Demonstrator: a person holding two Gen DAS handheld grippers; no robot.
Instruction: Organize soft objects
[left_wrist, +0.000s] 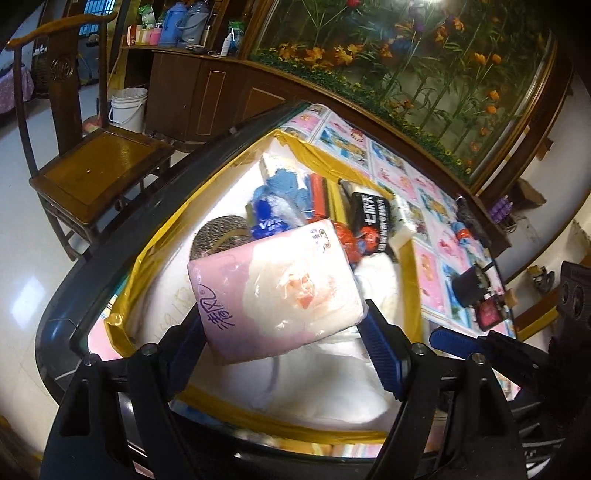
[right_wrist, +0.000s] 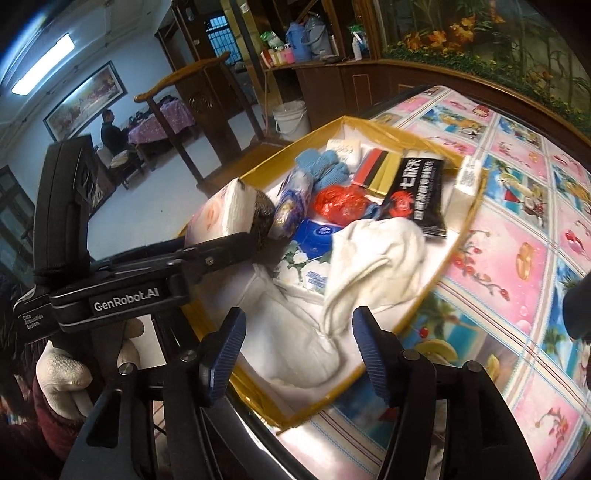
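Observation:
My left gripper (left_wrist: 284, 332) is shut on a pink tissue pack (left_wrist: 275, 291) and holds it above the yellow-taped white box (left_wrist: 410, 280). The pack also shows in the right wrist view (right_wrist: 218, 214), held by the left gripper at the box's left side. The box holds white cloth (right_wrist: 369, 258), blue knit gloves (right_wrist: 325, 166), a red crinkly bag (right_wrist: 340, 203), a black packet (right_wrist: 417, 192), a blue tissue pack (right_wrist: 314, 236) and striped sponges (right_wrist: 376, 170). My right gripper (right_wrist: 295, 350) is open and empty, over the box's near edge above the white cloth.
The box sits on a table with a pink and blue patterned cover (right_wrist: 517, 221). A black cup (left_wrist: 469, 288) and small items stand on the table to the right. A wooden chair (left_wrist: 92, 166) and white bucket (left_wrist: 127, 109) stand beyond the table edge.

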